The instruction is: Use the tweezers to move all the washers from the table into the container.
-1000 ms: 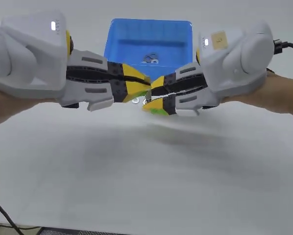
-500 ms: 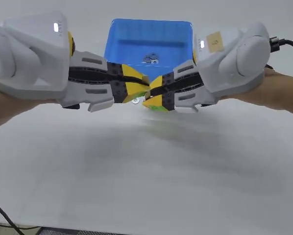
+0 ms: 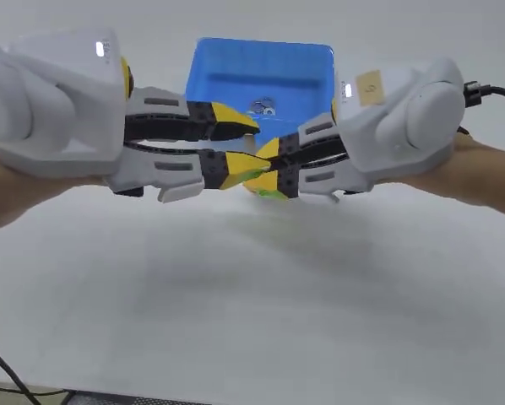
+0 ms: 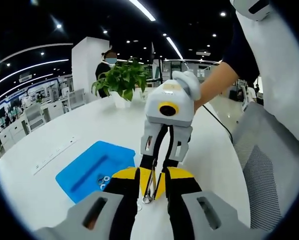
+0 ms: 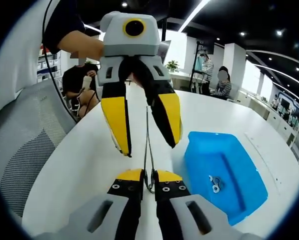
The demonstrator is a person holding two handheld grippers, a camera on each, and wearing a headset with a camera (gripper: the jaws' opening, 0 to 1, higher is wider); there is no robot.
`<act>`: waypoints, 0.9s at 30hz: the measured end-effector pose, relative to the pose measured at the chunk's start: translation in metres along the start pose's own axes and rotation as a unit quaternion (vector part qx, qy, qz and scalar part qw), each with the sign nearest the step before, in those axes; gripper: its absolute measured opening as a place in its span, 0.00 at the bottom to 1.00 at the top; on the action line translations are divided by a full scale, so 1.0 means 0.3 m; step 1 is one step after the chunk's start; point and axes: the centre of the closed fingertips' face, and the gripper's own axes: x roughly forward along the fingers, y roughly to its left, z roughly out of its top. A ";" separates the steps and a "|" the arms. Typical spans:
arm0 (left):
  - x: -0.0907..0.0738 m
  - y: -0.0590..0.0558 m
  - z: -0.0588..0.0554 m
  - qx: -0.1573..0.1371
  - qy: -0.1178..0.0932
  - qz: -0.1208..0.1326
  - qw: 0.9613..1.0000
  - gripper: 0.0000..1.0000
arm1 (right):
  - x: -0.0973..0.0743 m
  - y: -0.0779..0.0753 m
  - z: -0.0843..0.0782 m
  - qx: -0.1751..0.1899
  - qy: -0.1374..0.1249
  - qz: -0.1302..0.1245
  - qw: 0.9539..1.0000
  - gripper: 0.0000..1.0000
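1. Big white table [image 3: 252, 321]. Both grippers hover low over it, nose to nose, just in front of the container.
2. Blue container [image 3: 227, 67] sits at the far side of the table, open top, near the grippers but not touching them.
3. Left gripper [image 5: 149, 145]: jaws spread wide, one yellow finger on each side of the tweezers and neither one touching them, as far as I can see.
4. Right gripper [image 5: 149, 177]: jaws pressed together, pinching the tweezers at one end and carrying them on its own.
5. Tweezers [image 5: 147, 135]: thin metal pair, running from the right gripper's pinch straight into the gap between the left gripper's open jaws. With nothing squeezing the arms, I'd guess the tips are relaxed. Can't tell if there's a washer in them, it's too small.
6. Washers [image 5: 214, 183]: a few already lie in a little cluster on the container floor. Whether any more are on the table under the grippers, I can't tell, since the jaws cover that spot.

My read: this is the between-picks step, with the tweezers open. Next move probably calls for lining the tips up on a loose washer, then the left jaws closing gently on the arms to pinch it before carrying it over to the blue container.
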 end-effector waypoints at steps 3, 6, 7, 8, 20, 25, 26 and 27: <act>-0.017 -0.006 -0.013 0.003 0.007 0.005 1.000 0.25 | -0.002 -0.001 0.007 -0.003 0.001 -0.003 1.000 0.09; -0.043 -0.012 -0.013 -0.009 0.000 0.013 1.000 0.33 | -0.012 -0.005 0.025 0.004 -0.005 -0.008 1.000 0.09; -0.050 -0.015 -0.005 -0.014 -0.007 0.016 1.000 0.36 | -0.014 -0.005 0.029 0.004 -0.005 -0.009 1.000 0.09; -0.060 -0.014 0.000 -0.015 -0.013 0.023 1.000 0.39 | -0.019 -0.007 0.035 0.004 -0.005 -0.011 1.000 0.09; -0.154 -0.018 -0.001 -0.028 -0.014 0.054 0.998 0.61 | -0.061 -0.029 0.138 0.023 -0.037 -0.040 0.998 0.09; -0.185 -0.026 -0.002 -0.034 -0.019 0.071 0.997 0.67 | -0.076 -0.041 0.175 0.026 -0.045 -0.050 0.997 0.09; -0.188 -0.029 -0.004 -0.036 -0.019 0.071 0.997 0.68 | -0.082 -0.045 0.185 0.025 -0.046 -0.053 0.997 0.09; -0.192 -0.036 -0.004 -0.037 -0.019 0.074 0.996 0.70 | -0.088 -0.049 0.192 0.025 -0.047 -0.055 0.997 0.09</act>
